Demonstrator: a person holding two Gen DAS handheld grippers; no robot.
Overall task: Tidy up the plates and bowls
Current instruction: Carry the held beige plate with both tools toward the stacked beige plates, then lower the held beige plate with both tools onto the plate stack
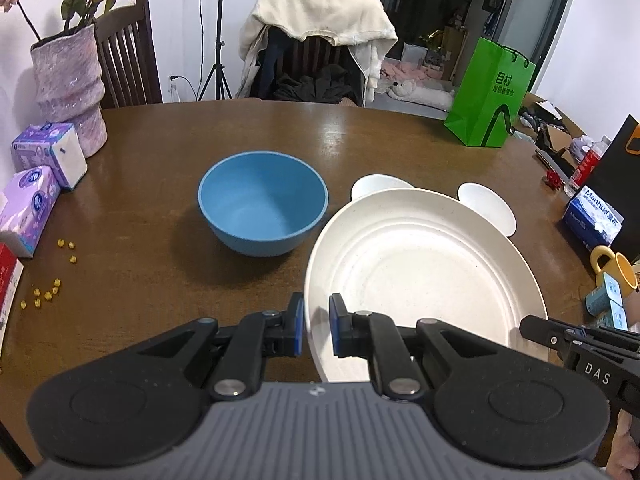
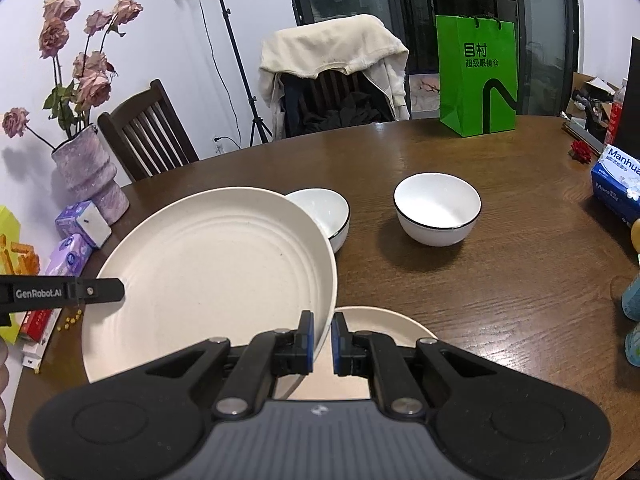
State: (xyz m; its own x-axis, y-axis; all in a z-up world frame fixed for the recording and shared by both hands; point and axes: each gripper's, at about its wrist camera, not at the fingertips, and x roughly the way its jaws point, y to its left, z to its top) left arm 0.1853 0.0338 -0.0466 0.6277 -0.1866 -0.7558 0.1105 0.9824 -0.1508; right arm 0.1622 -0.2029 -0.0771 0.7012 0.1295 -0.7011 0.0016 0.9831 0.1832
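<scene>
Both tongs pinch the big cream plate by its near rim: the left tongs [image 1: 316,326] on its left side, the right tongs [image 2: 322,338] on its right, so the cream plate [image 2: 208,264] hangs tilted between them above the bench [image 2: 460,300]. Directly below the right tongs, at the near edge, lies a second cream plate [image 2: 384,324], the likely stacking spot.

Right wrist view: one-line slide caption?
Both tools grip a large cream ribbed plate above a second cream plate.
</scene>
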